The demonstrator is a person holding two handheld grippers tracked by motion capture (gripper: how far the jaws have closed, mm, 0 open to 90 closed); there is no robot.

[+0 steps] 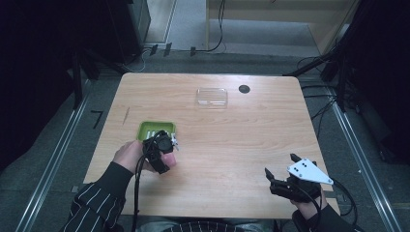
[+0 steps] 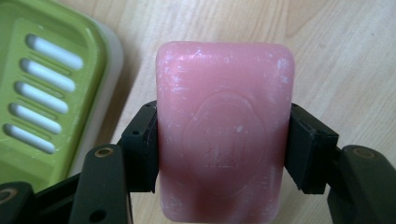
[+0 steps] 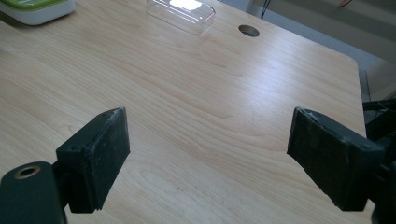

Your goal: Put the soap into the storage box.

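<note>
A pink bar of soap (image 2: 224, 135) with an embossed oval stamp sits between the jaws of my left gripper (image 2: 222, 154), whose pads press on both its long sides. In the high view the left gripper (image 1: 162, 147) hovers just in front of a green soap dish (image 1: 155, 129) with a slotted floor, and a bit of the pink soap (image 1: 170, 159) peeks out. The same dish (image 2: 42, 88) lies to the left of the soap in the left gripper view. My right gripper (image 1: 280, 170) rests at the table's front right, jaws wide apart over bare wood (image 3: 205, 135).
A clear plastic lid (image 1: 212, 96) lies at the far middle of the wooden table (image 1: 232, 140), with a small round cable hole (image 1: 244, 89) beside it. Dark stands and cables surround the table on the floor.
</note>
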